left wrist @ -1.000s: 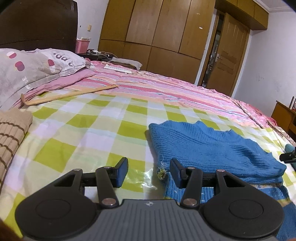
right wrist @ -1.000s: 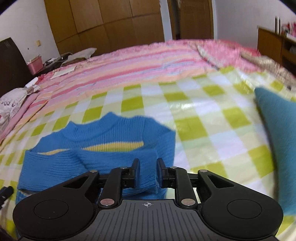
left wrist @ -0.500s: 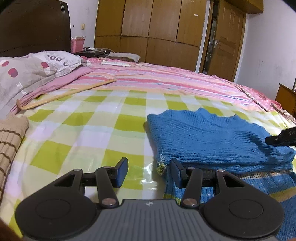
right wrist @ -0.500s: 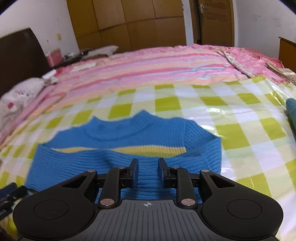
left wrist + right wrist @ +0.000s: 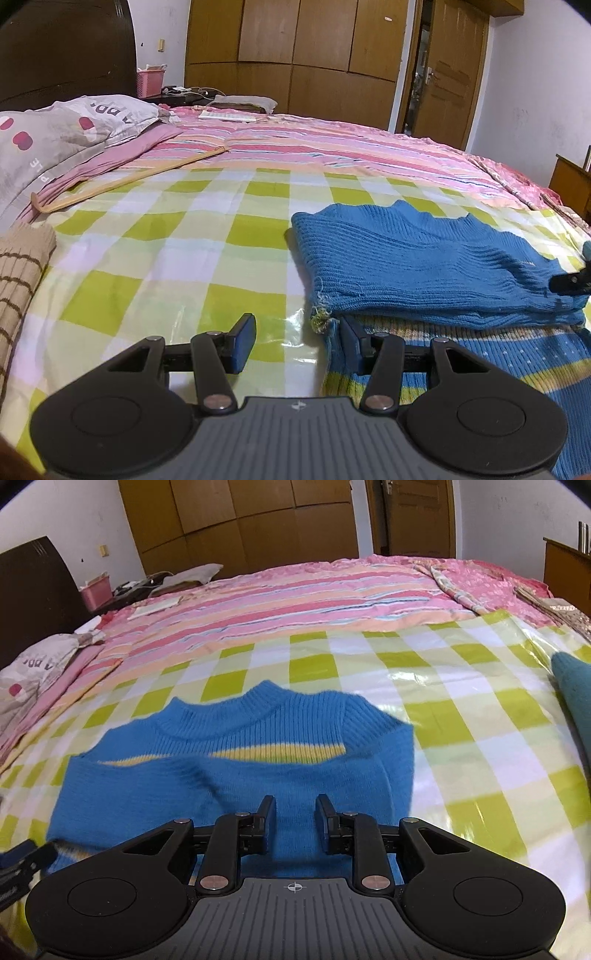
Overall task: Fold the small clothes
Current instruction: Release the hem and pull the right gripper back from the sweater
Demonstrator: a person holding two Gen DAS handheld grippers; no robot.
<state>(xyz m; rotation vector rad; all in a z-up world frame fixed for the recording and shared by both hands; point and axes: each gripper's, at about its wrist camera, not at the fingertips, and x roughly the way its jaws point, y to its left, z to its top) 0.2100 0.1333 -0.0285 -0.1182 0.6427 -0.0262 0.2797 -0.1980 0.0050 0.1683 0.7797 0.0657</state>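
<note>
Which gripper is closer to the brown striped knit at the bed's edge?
Left. The left gripper sits at the blue sweater's left edge, with the brown striped knit further left. The right gripper is over the sweater's middle.

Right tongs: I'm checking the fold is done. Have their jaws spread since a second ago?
Yes. The right tongs now stand slightly wider over the blue sweater, their jaws clear of the knit. Nothing is pinched between them.

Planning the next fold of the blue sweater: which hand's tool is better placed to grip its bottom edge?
Probably the left tool: it sits open at the blue sweater's lower left corner, one finger against the hem. The right tool hangs over the folded sleeves, gripping nothing.
</note>
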